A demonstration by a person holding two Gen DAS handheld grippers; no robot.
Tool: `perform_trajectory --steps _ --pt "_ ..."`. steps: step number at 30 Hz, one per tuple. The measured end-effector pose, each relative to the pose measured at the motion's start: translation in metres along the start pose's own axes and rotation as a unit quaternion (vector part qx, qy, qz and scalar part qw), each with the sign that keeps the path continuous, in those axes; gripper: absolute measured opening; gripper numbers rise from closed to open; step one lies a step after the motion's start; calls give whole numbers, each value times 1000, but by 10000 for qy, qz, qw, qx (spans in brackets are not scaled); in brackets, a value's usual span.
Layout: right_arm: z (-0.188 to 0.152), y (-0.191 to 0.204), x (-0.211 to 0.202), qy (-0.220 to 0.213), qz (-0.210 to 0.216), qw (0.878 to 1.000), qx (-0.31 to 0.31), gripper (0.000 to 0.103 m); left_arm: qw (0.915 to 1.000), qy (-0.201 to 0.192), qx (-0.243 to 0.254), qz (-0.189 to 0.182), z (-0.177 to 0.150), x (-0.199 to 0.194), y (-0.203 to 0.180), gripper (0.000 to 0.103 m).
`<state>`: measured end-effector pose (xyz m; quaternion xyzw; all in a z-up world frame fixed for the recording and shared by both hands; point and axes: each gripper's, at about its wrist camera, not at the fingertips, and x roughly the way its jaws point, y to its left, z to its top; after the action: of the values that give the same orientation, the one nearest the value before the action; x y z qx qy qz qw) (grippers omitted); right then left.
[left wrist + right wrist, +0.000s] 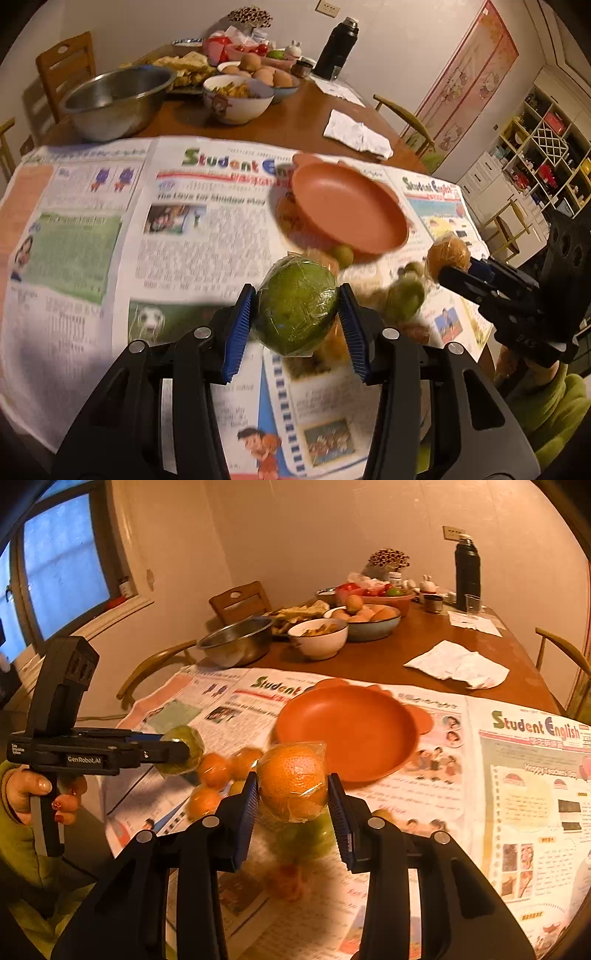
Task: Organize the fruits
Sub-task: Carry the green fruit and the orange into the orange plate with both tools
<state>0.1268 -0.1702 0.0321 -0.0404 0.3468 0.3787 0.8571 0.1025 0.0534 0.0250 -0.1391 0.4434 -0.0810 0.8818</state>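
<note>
1. Fingers of the left gripper (297,314) were clamped on a wrapped green fruit (297,306), held above the newspaper near the plate (347,206).
2. The right gripper (292,794) pinched a wrapped orange (291,779) just short of the plate.
3. Slick film could let either fruit slip and roll into the loose fruit (214,771) beside the plate.

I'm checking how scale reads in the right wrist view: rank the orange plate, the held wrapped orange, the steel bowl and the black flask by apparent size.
1. orange plate
2. steel bowl
3. wrapped orange, inflated by nearness to the camera
4. black flask, far away, so unsure
</note>
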Motion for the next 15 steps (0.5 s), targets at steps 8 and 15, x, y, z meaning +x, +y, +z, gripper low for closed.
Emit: perform_trajectory --steps 8,15 --pt "10 -19 8 -42 -106 9999 109 36 9998 -17 186 -70 35 20 -15 38" --pt "17 -33 21 36 -170 9998 133 36 9994 113 312 -110 63 46 -23 38"
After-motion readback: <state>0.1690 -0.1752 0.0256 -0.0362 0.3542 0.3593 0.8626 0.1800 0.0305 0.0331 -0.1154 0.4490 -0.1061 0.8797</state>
